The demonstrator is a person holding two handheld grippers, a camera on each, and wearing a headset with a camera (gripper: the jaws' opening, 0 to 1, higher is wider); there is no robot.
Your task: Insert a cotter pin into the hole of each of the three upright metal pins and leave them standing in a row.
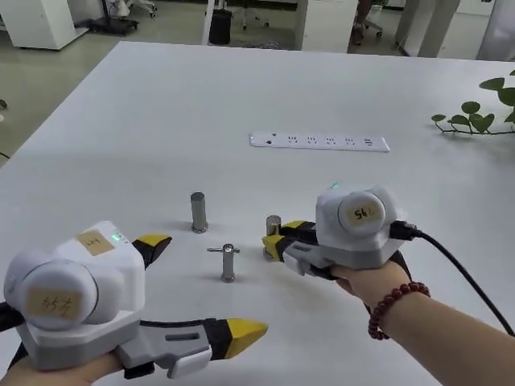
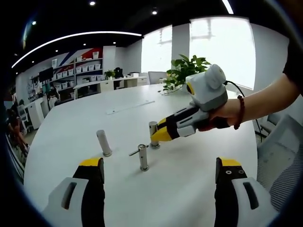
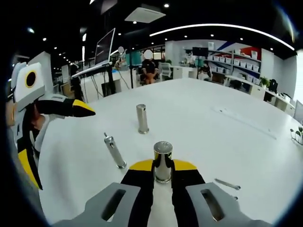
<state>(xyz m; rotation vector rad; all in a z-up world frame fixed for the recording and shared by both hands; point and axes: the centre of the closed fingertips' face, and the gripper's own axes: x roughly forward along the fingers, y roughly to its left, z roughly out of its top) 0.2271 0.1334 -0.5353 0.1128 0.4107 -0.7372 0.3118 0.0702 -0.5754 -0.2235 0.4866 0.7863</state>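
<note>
1 of the 3 jobs looks done. The middle metal pin (image 1: 228,264) stands on the white table (image 1: 121,129) with a cotter pin (image 1: 217,249) pushed crosswise through its top, the thin rod sticking out to one side. The left metal pin (image 1: 199,211) stands farther back and a little apart, and no cotter pin can be seen in it. The right metal pin (image 1: 273,224) is upright too, and the right gripper (image 1: 273,241) has its 2 yellow-tipped jaws pressed against the pin's lower part from both sides. In the right gripper view this pin's shiny top rises between the jaws and nothing runs through it. In that same view a loose cotter pin (image 3: 227,183) lies flat on the table, off to the right of the jaws and apart from all 3 pins. A smaller speck near it is too small to tell. The left gripper (image 1: 205,284) hangs low over the near edge of the table with its jaws spread wide and nothing between them. So 2 pins appear to be waiting for a cotter pin, and the loose one looks meant for the left gripper while the right one steadies its pin. The 3 pins make a shallow triangle, not a straight row, so lining them up is probably left to do as well. A power strip (image 1: 319,141) lies well behind them.
</note>
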